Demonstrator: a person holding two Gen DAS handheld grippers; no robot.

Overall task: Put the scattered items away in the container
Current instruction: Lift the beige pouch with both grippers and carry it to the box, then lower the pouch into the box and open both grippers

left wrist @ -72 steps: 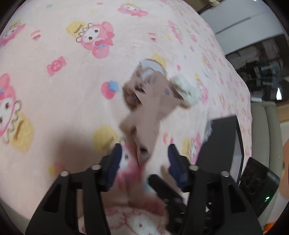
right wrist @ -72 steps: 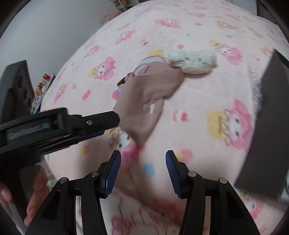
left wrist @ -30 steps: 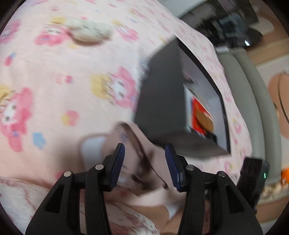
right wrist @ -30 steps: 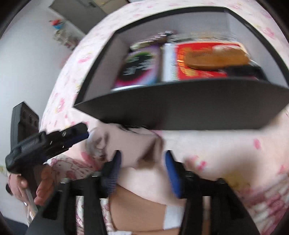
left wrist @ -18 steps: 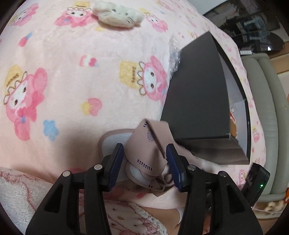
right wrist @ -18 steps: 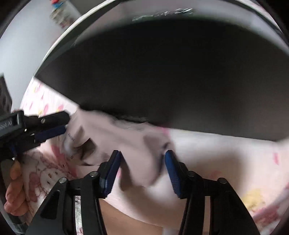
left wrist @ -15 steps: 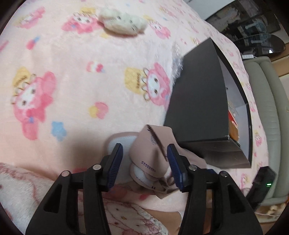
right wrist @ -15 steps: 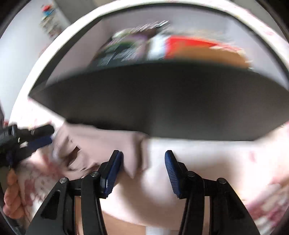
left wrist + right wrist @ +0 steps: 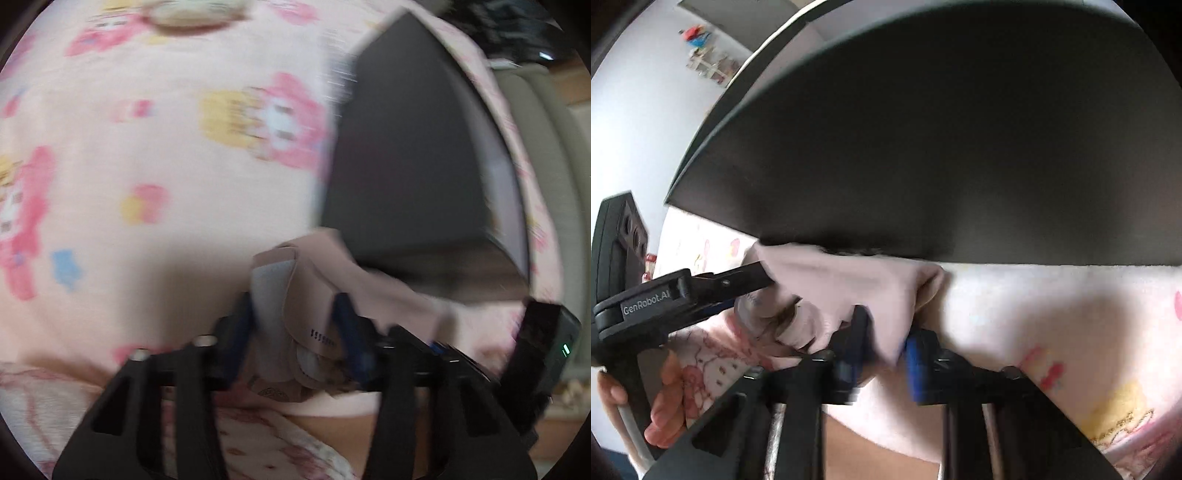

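A beige-pink cloth garment (image 9: 314, 295) with a grey lining hangs between both grippers, just in front of the near wall of the black storage box (image 9: 406, 155). My left gripper (image 9: 295, 325) is shut on its left end. My right gripper (image 9: 882, 347) is shut on its right edge (image 9: 849, 288), close under the box wall (image 9: 923, 147). The left gripper also shows in the right wrist view (image 9: 738, 284). The box's inside is hidden from both views.
A white plush toy (image 9: 192, 14) lies far back on the pink cartoon-print blanket (image 9: 147, 147). A grey sofa (image 9: 535, 110) stands to the right beyond the box. A hand (image 9: 665, 387) holds the left gripper.
Both grippers have closed in on the garment; the right one now pinches its edge. The box wall fills the right wrist view and hides the items inside.
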